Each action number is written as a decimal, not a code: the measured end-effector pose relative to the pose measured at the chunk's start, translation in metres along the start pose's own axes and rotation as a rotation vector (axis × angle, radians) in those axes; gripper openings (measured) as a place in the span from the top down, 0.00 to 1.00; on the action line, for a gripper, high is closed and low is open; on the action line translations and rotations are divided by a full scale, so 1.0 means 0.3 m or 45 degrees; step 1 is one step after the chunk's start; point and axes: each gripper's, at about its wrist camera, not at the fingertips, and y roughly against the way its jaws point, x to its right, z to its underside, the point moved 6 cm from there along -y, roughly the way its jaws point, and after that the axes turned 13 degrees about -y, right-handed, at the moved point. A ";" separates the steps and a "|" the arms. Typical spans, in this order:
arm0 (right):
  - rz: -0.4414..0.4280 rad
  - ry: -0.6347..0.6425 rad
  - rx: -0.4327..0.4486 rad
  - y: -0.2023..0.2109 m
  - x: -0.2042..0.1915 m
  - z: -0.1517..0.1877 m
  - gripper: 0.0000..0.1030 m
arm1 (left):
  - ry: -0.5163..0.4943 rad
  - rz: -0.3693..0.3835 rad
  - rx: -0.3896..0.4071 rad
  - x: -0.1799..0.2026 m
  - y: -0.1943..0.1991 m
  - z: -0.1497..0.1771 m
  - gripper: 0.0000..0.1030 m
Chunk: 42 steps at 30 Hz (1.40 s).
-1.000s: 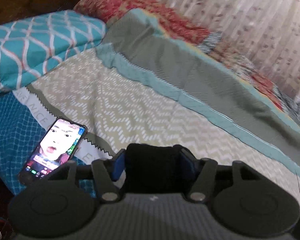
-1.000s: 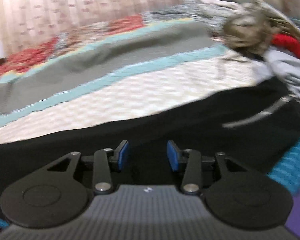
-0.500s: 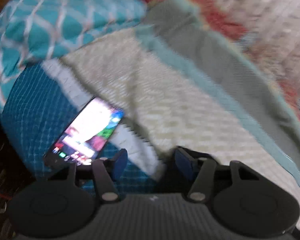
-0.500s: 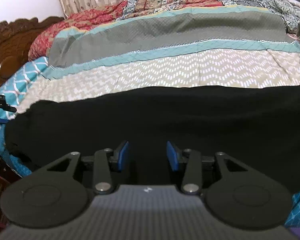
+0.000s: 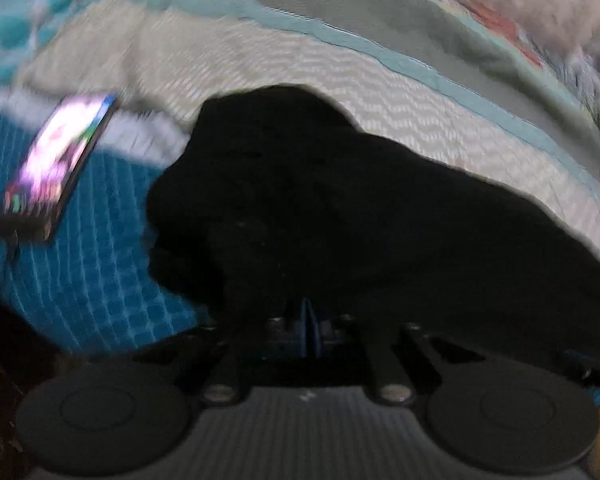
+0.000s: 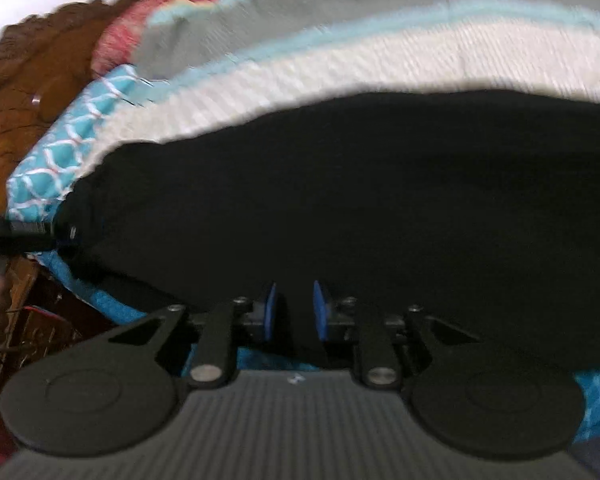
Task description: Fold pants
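At the near edge of the bed, the left gripper [image 5: 309, 326] has just closed until its blue pads meet, with the dark cloth of the pants [image 5: 340, 216] bunched right at them; the blur hides whether any fabric is actually pinched. The right gripper [image 6: 294, 312] has also just been closing, its pads now a narrow gap apart with the near hem of the pants [image 6: 360, 200] lying between them, apparently not yet pressed. The black pants lie spread lengthwise along the near edge of the bed [image 6: 340, 68], one end rumpled near a lit phone [image 5: 56, 164] toward the pillow end. No fold is visible yet, so the task seems to be at its start: grasping the near edge comes first, with all folds still to do.
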 end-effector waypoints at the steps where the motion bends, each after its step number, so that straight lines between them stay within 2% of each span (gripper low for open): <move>1: -0.023 -0.018 0.018 0.016 0.004 -0.005 0.78 | 0.029 0.012 0.001 -0.005 0.017 -0.007 0.94; 5: -0.094 -0.083 0.231 0.154 0.051 -0.073 0.75 | 0.029 0.026 0.096 0.032 0.119 -0.085 0.87; 7: -0.062 -0.162 0.349 0.229 0.127 -0.111 0.74 | -0.029 0.064 0.153 0.099 0.154 -0.120 0.84; 9: -0.001 -0.259 0.503 0.330 0.236 -0.138 0.73 | -0.099 0.111 0.182 0.196 0.164 -0.165 0.73; 10: 0.026 -0.315 0.579 0.383 0.296 -0.144 0.68 | -0.127 0.132 0.183 0.240 0.163 -0.178 0.70; 12: 0.075 -0.457 0.738 0.493 0.433 -0.143 0.60 | -0.184 0.178 0.151 0.328 0.122 -0.199 0.67; 15: 0.134 -0.688 0.932 0.637 0.642 -0.105 0.59 | -0.234 0.256 0.037 0.462 0.037 -0.206 0.66; 18: 0.191 -0.849 1.037 0.706 0.809 -0.056 0.59 | -0.284 0.308 -0.073 0.590 -0.020 -0.168 0.63; 21: 0.200 -0.941 1.094 0.705 0.902 -0.023 0.59 | -0.356 0.314 -0.138 0.693 -0.055 -0.122 0.60; 25: 0.100 -1.030 1.096 0.673 0.984 -0.022 0.59 | -0.427 0.288 -0.187 0.761 -0.068 -0.089 0.57; 30: 0.047 -1.007 1.116 0.704 1.041 -0.095 0.59 | -0.405 0.250 -0.225 0.771 -0.093 -0.091 0.55; 35: 0.128 -0.935 1.082 0.702 1.044 -0.174 0.56 | -0.388 0.235 -0.249 0.772 -0.113 -0.082 0.54; 40: 0.099 -0.952 1.087 0.682 1.071 -0.178 0.53 | -0.393 0.238 -0.246 0.772 -0.110 -0.079 0.52; 42: 0.112 -0.925 1.069 0.677 1.056 -0.169 0.60 | -0.386 0.242 -0.250 0.764 -0.112 -0.077 0.52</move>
